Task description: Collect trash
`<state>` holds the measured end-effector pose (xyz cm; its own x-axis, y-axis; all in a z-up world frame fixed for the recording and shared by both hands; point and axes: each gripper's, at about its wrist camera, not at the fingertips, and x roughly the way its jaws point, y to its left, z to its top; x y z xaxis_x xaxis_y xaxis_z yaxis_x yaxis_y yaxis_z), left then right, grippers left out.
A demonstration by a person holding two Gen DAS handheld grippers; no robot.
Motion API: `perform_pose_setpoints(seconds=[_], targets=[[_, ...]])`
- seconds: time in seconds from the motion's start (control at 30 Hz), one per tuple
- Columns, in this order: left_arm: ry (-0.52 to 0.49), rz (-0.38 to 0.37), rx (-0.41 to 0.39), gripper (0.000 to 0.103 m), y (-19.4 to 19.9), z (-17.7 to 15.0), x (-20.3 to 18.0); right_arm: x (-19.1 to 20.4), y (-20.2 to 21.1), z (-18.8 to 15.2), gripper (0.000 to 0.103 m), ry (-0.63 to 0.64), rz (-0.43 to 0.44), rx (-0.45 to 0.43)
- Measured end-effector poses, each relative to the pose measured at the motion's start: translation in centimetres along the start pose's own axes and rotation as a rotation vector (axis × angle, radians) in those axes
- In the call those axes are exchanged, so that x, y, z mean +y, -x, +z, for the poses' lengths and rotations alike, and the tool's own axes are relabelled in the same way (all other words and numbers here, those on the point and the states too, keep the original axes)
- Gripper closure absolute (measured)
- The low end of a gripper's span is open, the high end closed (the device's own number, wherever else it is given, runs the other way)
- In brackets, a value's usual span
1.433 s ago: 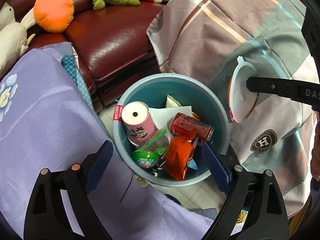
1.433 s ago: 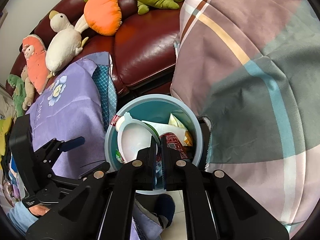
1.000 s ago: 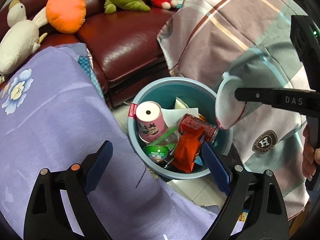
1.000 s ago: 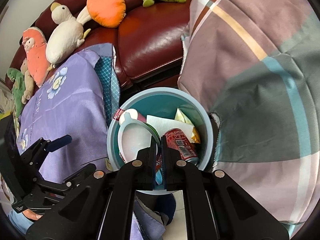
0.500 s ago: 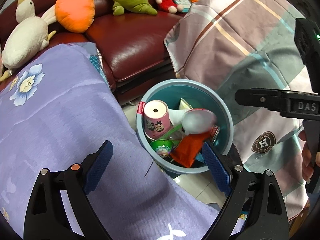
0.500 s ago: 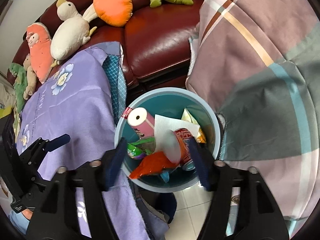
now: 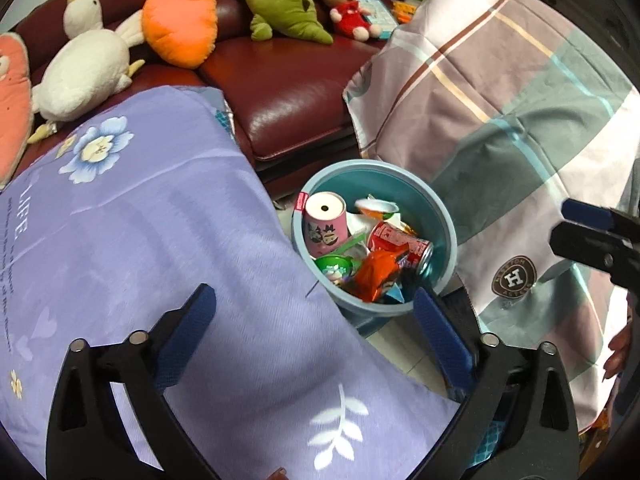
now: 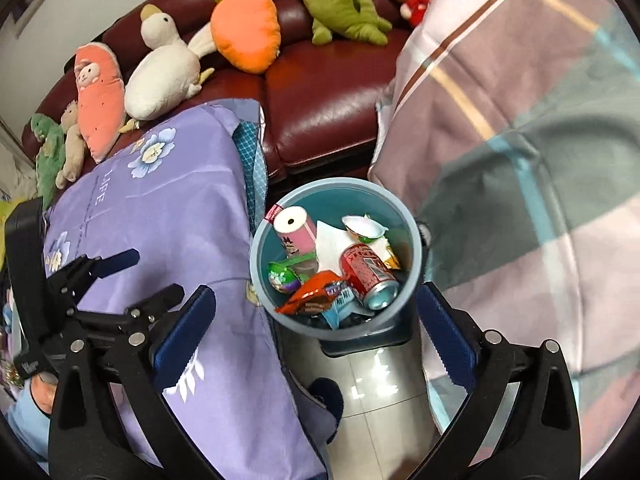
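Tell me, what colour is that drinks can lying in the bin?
The can is red with white lettering, seen best in the right wrist view.

Plush carrot (image 7: 180, 20), duck (image 7: 86, 76) and dinosaur (image 7: 282, 4) sit on the maroon sofa (image 7: 288, 92).

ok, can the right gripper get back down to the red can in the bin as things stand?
Probably yes. The right gripper is empty, its jaws opening, above the bin. The red can lies on top of the trash near the rim, with nothing over it; the orange wrapper only crowds one side.
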<state>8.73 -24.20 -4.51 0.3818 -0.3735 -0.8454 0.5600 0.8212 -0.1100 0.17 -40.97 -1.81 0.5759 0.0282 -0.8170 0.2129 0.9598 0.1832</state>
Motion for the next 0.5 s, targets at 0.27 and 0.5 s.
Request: perform_pose_setpoints(seconds=[0.27, 0.5], targets=[[0.01, 0.028, -0.036, 0.004, 3.9, -2.5, 0.0, 1.8, 3.7, -4.4, 0.007, 0.013, -0.023, -0.057], [0.035, 0.042, -0.061, 0.004, 6.5, -5.3, 0.3, 3.5, 5.7, -7.5, 0.007, 0.048, -0.027, -0.087]])
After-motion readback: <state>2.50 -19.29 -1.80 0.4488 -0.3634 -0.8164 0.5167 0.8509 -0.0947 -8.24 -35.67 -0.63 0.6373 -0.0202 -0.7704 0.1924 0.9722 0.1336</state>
